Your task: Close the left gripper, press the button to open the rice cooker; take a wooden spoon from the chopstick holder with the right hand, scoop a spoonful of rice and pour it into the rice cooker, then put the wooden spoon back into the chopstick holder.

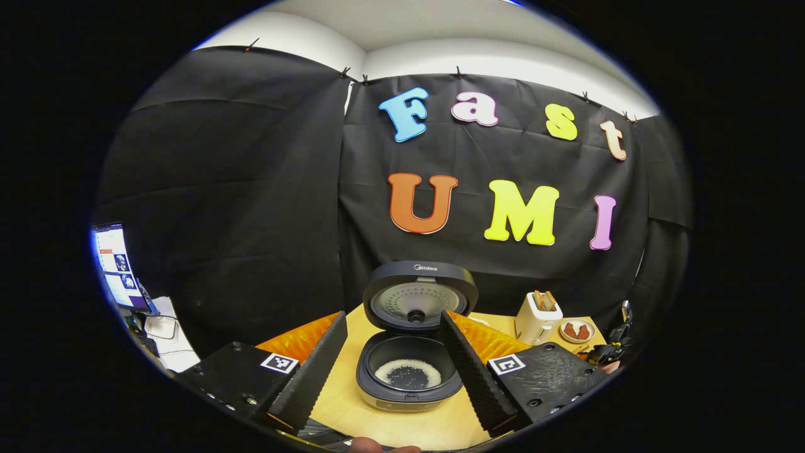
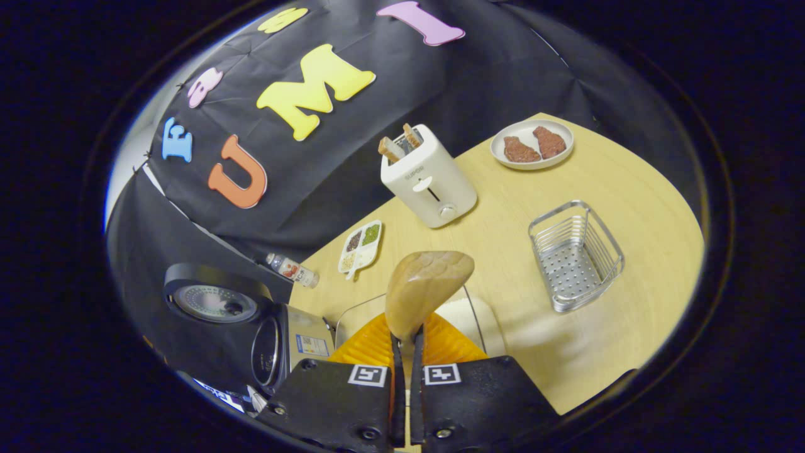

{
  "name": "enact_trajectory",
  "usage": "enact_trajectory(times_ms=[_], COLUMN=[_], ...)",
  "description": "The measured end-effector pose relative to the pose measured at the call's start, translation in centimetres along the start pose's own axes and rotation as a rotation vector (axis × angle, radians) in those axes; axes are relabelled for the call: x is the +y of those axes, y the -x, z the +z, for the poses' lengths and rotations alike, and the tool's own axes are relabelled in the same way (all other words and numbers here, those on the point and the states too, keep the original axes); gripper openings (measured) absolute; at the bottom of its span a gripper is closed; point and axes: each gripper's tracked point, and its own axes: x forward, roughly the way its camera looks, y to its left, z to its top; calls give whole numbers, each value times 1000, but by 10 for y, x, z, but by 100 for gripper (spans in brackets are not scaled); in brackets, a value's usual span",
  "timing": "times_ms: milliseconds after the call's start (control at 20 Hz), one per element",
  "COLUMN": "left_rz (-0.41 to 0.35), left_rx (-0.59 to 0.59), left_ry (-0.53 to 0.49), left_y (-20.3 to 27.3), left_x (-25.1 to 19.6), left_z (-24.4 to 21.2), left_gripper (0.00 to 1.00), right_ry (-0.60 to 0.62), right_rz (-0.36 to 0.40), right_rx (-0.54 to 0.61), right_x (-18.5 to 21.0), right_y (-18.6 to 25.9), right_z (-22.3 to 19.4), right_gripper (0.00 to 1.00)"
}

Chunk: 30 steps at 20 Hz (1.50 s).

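While the right gripper (image 2: 407, 343) has its two fingers pressed close together, they pinch the handle of the wooden spoon (image 2: 425, 289) between them. The spoon sticks straight out from the fingertips, and its round bowl is tipped up at the far end. I cannot tell if any rice is on the spoon. Just under the spoon is a clear container with white rice (image 2: 464, 314) in it. To the left sits the rice cooker (image 2: 277, 343), with its lid (image 2: 214, 301) standing open. Farther out on the wooden table (image 2: 629, 207) is the wire chopstick holder (image 2: 575, 255) — it is off to the right of the spoon and well apart from it. Behind it stand a white toaster (image 2: 427, 182) with bread in its slots and a plate (image 2: 531, 145) with two brown pieces of food. A small tray of spices (image 2: 360, 246) and a little bottle (image 2: 292, 269) lie near the black wall.

The left gripper (image 1: 393, 365) has its fingers spread wide and holds nothing. The rice cooker (image 1: 409, 374) sits right between the two fingers, a bit ahead of them — the lid (image 1: 420, 297) is up, and a ring of white rice (image 1: 409, 374) lies in the dark pot. The toaster (image 1: 536, 316) and plate (image 1: 577, 330) are off to the right. A screen (image 1: 116, 267) glows at the far left.
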Motion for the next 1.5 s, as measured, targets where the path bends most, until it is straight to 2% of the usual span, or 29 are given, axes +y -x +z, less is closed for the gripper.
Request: enact_trajectory(times_ms=[250, 450, 650, 900, 1150, 1200, 1250, 1300, 1350, 1500], left_rz=[-6, 15, 50, 100, 142, 149, 156, 161, 165, 171], left_rx=[-12, -16, -22, -21, -11, -7, -4, -2, 1, 5], left_ry=[14, 9, -20, -14, -24, -25, -26, -29, -27, -6], left_y=[-3, 3, 14, 27, 38, 39, 39, 38, 37, 35], left_x=[-8, 0, 20, 54, 89, 95, 102, 108, 113, 128], left_z=[4, 2, -1, -7, -15, -18, -20, -21, -22, -26], left_gripper=[94, 95, 95, 95, 95, 95, 95, 95, 94, 95], right_ry=[-105, -171, -171, -128, 6, 45, 88, 130, 166, 259], right_rz=[99, 199, 291, 377, 399, 387, 371, 355, 334, 282], right_rx=[-42, -55, -18, 72, 131, 132, 131, 133, 134, 130], right_x=[13, 46, 107, 201, 273, 280, 285, 289, 290, 293], right_y=[24, 38, 35, 10, -20, -26, -31, -37, -42, -54], right_z=[36, 53, 49, 11, -33, -40, -46, -54, -61, -76], right_gripper=[8, 8, 8, 8, 8, 5, 8, 5, 8, 8])
